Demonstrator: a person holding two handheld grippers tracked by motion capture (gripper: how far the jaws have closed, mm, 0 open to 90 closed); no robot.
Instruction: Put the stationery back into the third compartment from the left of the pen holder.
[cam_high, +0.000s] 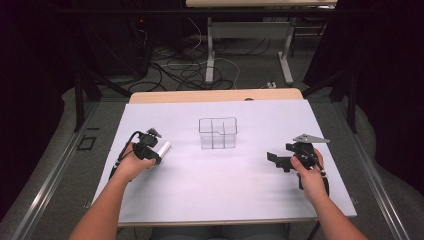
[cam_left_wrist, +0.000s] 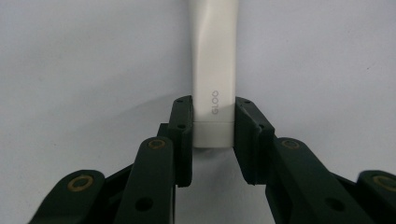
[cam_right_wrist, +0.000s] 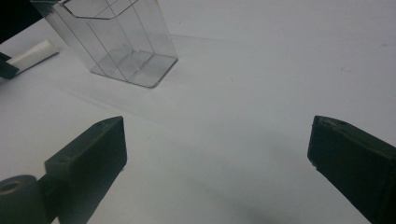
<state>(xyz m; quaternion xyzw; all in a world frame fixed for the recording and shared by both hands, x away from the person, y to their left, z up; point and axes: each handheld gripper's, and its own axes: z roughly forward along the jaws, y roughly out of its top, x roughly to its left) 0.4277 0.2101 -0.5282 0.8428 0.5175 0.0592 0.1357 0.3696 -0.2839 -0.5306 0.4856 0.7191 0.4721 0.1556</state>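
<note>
High view: the left gripper (cam_high: 156, 150) sits near the white sheet's (cam_high: 215, 175) left edge, jaws clenched on a white tube (cam_left_wrist: 215, 93) marked GLOO, seemingly lying on the sheet. A clear divided container (cam_high: 218, 133) stands mid-table, well apart from both grippers. The right gripper (cam_high: 277, 159), jaws spread wide and empty, has bare sheet ahead.

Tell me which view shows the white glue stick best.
The left gripper view: the glue stick sits close up, clamped between the left claw's jaws. The high view shows it small; the right gripper view catches its end at the edge.
</note>
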